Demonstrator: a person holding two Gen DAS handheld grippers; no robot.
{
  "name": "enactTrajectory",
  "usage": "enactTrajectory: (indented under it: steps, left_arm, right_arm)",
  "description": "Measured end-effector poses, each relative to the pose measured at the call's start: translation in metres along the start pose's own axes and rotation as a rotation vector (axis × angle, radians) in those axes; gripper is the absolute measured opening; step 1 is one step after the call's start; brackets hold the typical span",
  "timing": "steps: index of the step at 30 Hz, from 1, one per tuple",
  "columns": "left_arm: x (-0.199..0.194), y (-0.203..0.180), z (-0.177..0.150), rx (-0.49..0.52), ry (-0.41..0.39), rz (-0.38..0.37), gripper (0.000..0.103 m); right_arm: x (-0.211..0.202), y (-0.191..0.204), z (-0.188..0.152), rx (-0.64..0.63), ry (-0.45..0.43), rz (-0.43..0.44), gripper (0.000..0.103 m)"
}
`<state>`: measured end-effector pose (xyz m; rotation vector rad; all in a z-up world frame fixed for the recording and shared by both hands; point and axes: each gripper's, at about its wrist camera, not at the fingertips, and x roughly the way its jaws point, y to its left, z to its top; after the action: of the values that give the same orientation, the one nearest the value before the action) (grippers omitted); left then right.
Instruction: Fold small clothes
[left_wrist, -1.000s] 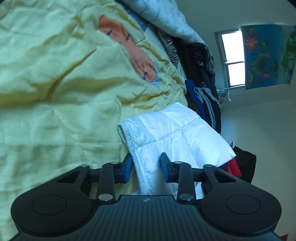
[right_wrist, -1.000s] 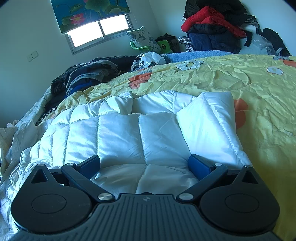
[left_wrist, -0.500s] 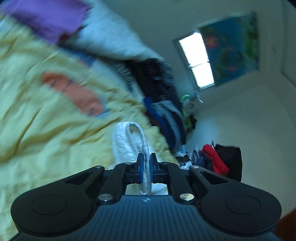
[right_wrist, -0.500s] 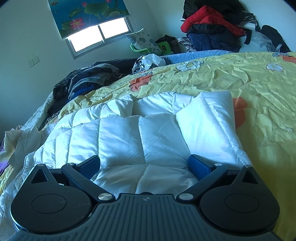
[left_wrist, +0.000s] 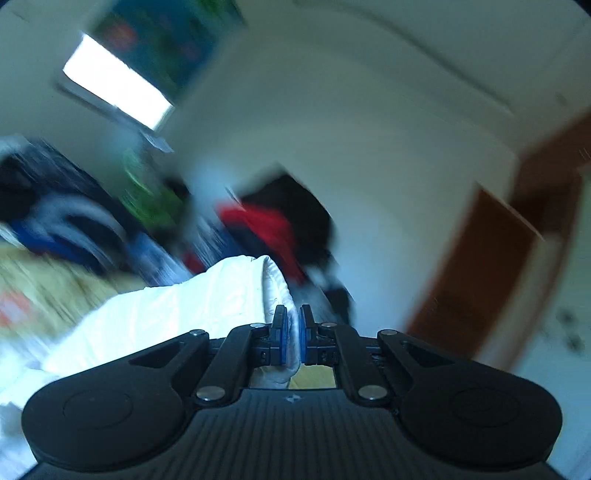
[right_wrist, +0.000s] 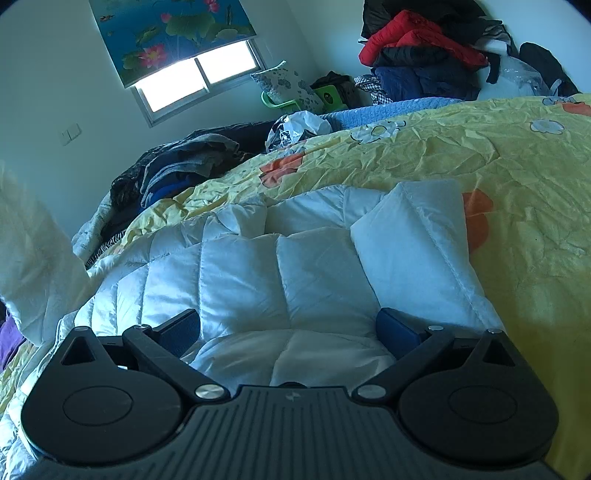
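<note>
A white quilted puffer jacket (right_wrist: 280, 273) lies spread on the yellow bedspread (right_wrist: 517, 192), one sleeve folded in on the right. My right gripper (right_wrist: 288, 328) is open, its blue pads resting on the jacket's near edge, one on each side. My left gripper (left_wrist: 292, 332) is shut on a white fold of the jacket (left_wrist: 207, 295) and holds it lifted above the bed; that view is blurred by motion. The raised white fabric shows at the left edge of the right wrist view (right_wrist: 33, 258).
Piles of dark, blue and red clothes (right_wrist: 417, 48) lie at the bed's far side and along its left edge (right_wrist: 177, 166). A window (right_wrist: 195, 81) with a flowered blind is behind. A brown door (left_wrist: 480, 258) shows in the left wrist view.
My left gripper closed on the jacket's edge, then lifted and swung it up fast, so its view now faces the wall and door. My right gripper has stayed open on the jacket.
</note>
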<state>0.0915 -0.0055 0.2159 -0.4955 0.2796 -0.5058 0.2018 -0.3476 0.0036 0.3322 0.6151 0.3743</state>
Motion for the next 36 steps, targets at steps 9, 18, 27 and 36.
enactTrajectory:
  steps: [9, 18, 27, 36]
  left_arm:
    - [0.053, -0.004, -0.14, -0.031, 0.356, 0.0, 0.007]
    - [0.026, 0.007, -0.15, -0.061, 0.333, 0.018, 0.007]
    - [-0.021, 0.082, -0.165, -0.176, 0.353, 0.264, 0.007]
    - [-0.041, 0.11, -0.166, -0.209, 0.35, 0.313, 0.008]
  right_arm:
    - [-0.001, -0.002, 0.0, 0.008, -0.003, 0.005, 0.101]
    - [-0.001, -0.003, 0.0, 0.018, -0.007, 0.009, 0.101]
    - [-0.037, -0.035, 0.024, 0.393, 0.063, 0.19, 0.102]
    - [-0.082, -0.011, -0.008, 0.365, 0.317, 0.228, 0.095]
